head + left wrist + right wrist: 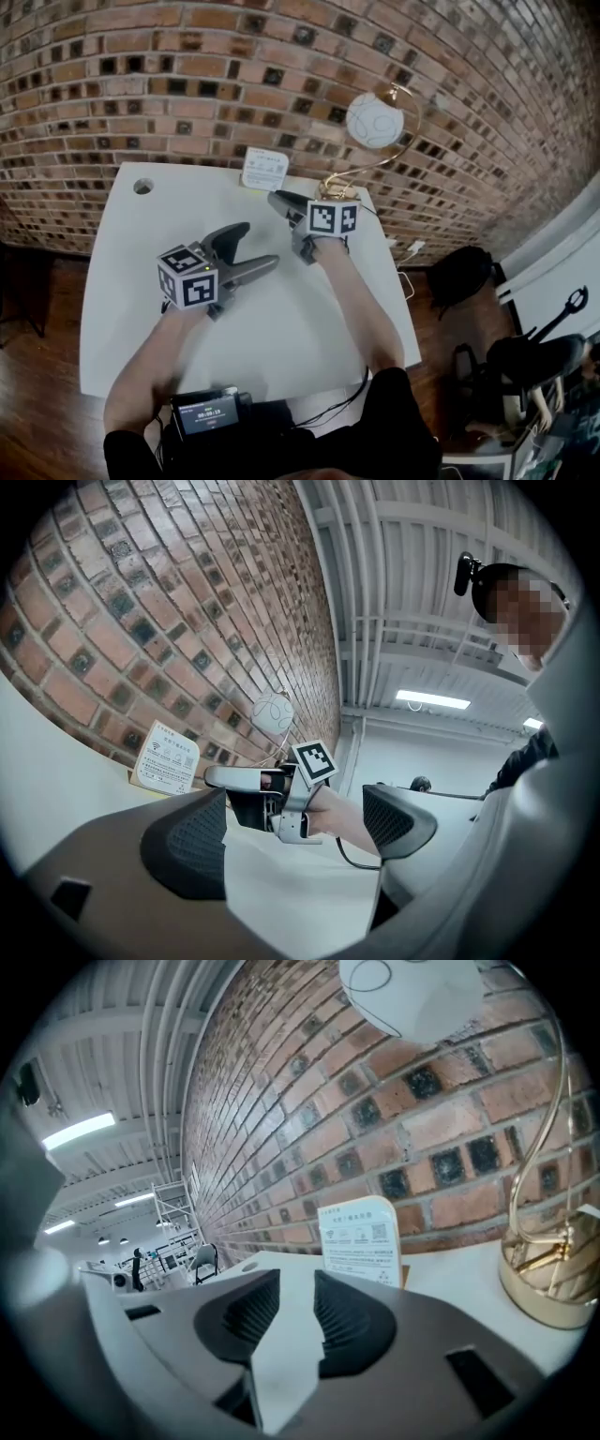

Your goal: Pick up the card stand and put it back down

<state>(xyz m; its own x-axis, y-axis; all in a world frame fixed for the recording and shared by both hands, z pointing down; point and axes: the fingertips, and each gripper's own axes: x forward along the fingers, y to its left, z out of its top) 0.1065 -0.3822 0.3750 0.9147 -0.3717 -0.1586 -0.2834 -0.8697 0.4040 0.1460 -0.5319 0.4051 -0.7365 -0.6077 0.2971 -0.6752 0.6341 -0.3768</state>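
Dark grey rubber is what's filling the right gripper view: the right tongs [292, 1312] are sitting partly apart with only a narrow gap, and nothing is sitting in that gap. They're pointing pretty much straight at the card stand [359, 1238], which is standing upright just ahead of the tips, not touching them. So nothing is being gripped yet.

The left tongs [295, 841] are hanging wide apart and empty too, well back from the card stand and off to its left side in the head view. They're looking across at the other hand, not at the card.

The card stand itself is sitting at the far edge of the white tabletop [281, 337], right up against the brick wall [187, 84]. The gold lamp base [553, 1279] is sitting just to the right of the card stand, with the white globe shade [375, 120] hanging above and to the right of it. A small round hole [142, 186] in the tabletop is lying well off to the left of the card stand.

My read: this is the reach-in step, pick-up not yet done. Next move is calling for the right tongs to ease forward until the card is sitting between the pads, then squeeze. The gap may want widening first, and I'd be watching that lamp base, since it's crowding the card stand's right side.
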